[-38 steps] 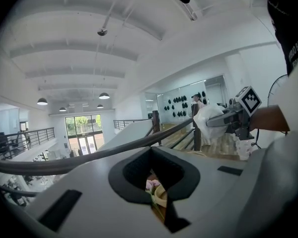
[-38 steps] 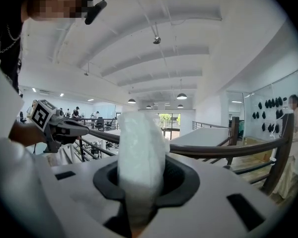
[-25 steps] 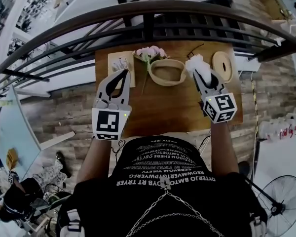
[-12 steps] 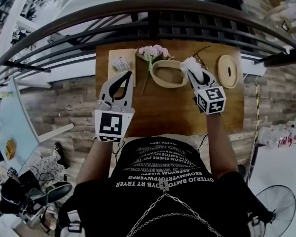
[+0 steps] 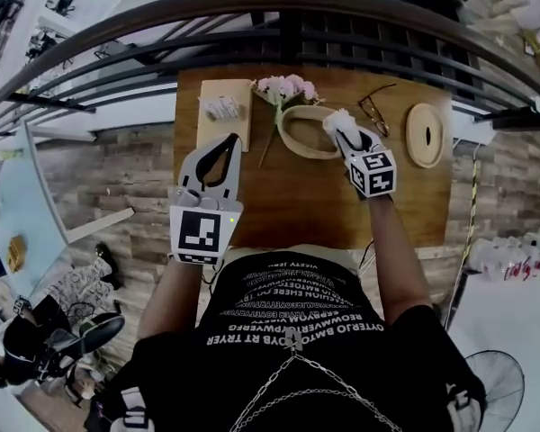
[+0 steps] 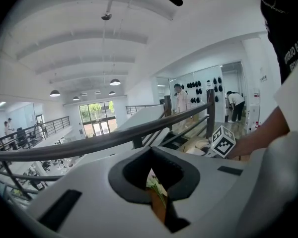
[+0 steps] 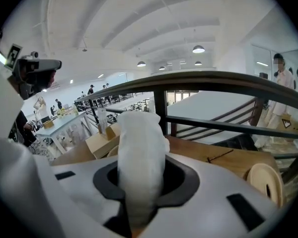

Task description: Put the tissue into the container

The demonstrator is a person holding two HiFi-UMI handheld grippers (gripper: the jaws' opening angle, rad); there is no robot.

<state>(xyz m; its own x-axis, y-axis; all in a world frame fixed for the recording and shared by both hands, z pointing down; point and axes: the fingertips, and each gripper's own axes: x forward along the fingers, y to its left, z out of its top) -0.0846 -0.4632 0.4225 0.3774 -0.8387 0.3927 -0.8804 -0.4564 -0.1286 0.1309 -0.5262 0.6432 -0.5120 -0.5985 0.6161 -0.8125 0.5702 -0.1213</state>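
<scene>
wooden table (image 5: 297,207): right tool (image 5: 343,133) grips tissue (image 5: 333,120) at container (image 5: 302,153) rim.

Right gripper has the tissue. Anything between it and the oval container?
Nothing visible. The tissue, clamped in the right gripper, is at the container's right rim. The flowers lie at its far-left edge and the glasses off to the right, both out of the path.

In the right gripper view the tissue (image 7: 139,167) hides most of the container (image 7: 111,151) at centre; the round lid (image 7: 264,182) is cut off at lower right.
</scene>
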